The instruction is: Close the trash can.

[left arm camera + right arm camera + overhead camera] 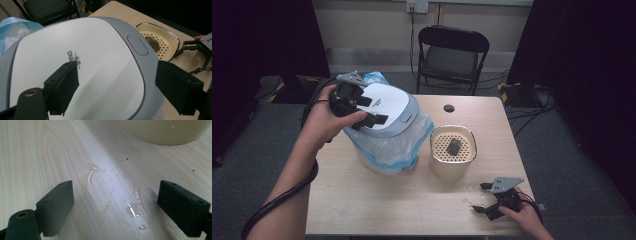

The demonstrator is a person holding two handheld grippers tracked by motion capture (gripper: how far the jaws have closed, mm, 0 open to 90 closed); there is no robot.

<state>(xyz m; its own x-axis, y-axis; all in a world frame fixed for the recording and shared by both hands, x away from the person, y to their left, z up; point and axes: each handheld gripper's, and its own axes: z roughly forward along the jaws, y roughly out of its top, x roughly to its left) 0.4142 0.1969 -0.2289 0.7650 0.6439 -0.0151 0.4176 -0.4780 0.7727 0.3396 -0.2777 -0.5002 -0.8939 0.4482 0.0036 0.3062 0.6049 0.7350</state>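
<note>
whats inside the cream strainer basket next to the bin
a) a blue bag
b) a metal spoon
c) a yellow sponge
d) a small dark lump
d: a small dark lump lies on the perforated floor of the cream strainer basket; the left gripper view shows it too, beyond the white bin lid.

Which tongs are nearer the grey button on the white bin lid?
Left. The left tongs hover open over the white bin lid, close to the grey button. The right tongs sit open at the wooden table's near right corner.
</note>
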